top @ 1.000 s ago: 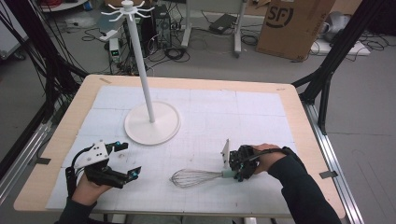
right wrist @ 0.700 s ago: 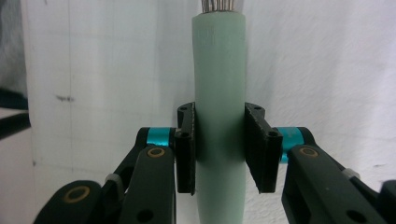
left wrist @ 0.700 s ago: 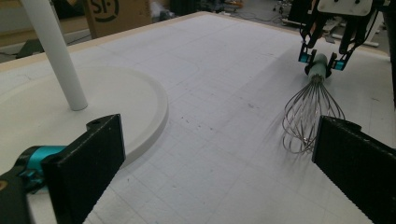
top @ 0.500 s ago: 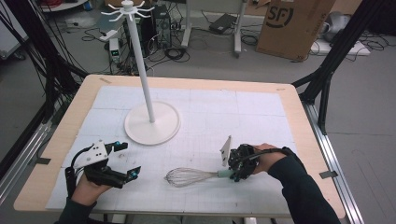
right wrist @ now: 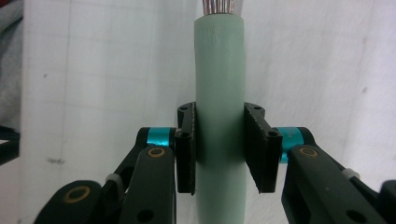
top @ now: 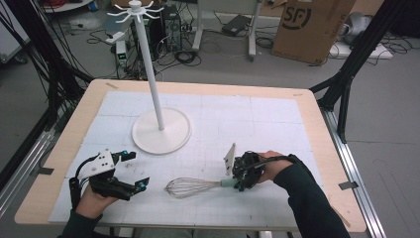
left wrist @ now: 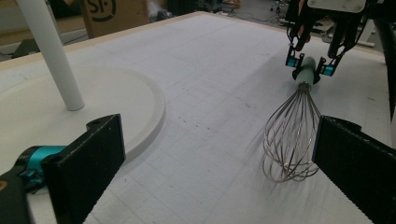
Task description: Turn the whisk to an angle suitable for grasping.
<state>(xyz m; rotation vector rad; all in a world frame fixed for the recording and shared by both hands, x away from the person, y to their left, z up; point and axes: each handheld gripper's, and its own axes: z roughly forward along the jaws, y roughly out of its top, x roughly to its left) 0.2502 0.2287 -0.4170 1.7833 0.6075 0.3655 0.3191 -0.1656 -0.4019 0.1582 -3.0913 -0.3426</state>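
A wire whisk (top: 190,187) with a pale green handle (right wrist: 219,93) lies low over the white mat near the front edge, its wire head pointing left. My right gripper (top: 236,177) is shut on the handle, with both black pads (right wrist: 187,149) pressed against its sides. The left gripper view shows the whisk (left wrist: 292,135) with the right gripper (left wrist: 310,65) clamped on its far end. My left gripper (top: 137,169) rests at the front left with its jaws wide open and nothing between them (left wrist: 224,154). The whisk head is just to its right.
A white hook stand (top: 151,74) rises from a round white base (top: 161,131) at the mat's middle left, also seen as the base (left wrist: 116,102) in the left gripper view. Beyond the wooden table edge (top: 317,114) are cables, frame legs and a cardboard box (top: 307,25).
My right gripper has shifted slightly to the left, taking the whisk along with it. The left gripper has stayed where it was.
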